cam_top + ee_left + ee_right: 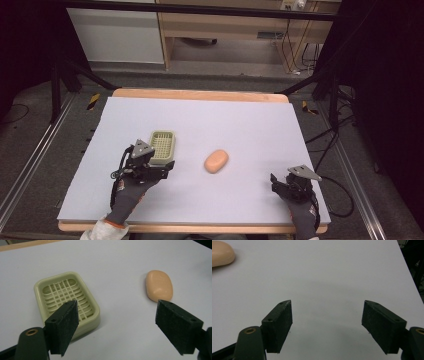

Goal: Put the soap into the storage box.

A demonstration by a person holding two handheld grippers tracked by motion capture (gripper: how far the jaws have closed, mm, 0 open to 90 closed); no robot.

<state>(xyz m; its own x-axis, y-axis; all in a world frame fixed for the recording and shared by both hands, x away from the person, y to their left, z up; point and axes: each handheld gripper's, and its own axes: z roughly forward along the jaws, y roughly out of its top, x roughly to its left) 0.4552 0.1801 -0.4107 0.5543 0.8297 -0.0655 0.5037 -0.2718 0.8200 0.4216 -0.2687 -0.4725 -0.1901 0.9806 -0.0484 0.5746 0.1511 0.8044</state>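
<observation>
A pale green soap dish (163, 146) with a slotted grid floor lies left of the table's middle, and it is empty (65, 300). A peach oval soap bar (216, 161) rests on the white sheet to its right (159, 285), with its edge at the top left of the right gripper view (221, 255). My left gripper (161, 170) hovers just in front of the dish, jaws wide open (117, 327) with bare sheet between them. Near the front right corner my right gripper (281, 184) is open over bare sheet (327, 325).
The white sheet (240, 125) covers a wooden table whose edge (200, 94) shows at the back. Black frame legs and cables (330, 135) stand beside the table on the right. A wooden cabinet (225, 30) sits beyond it.
</observation>
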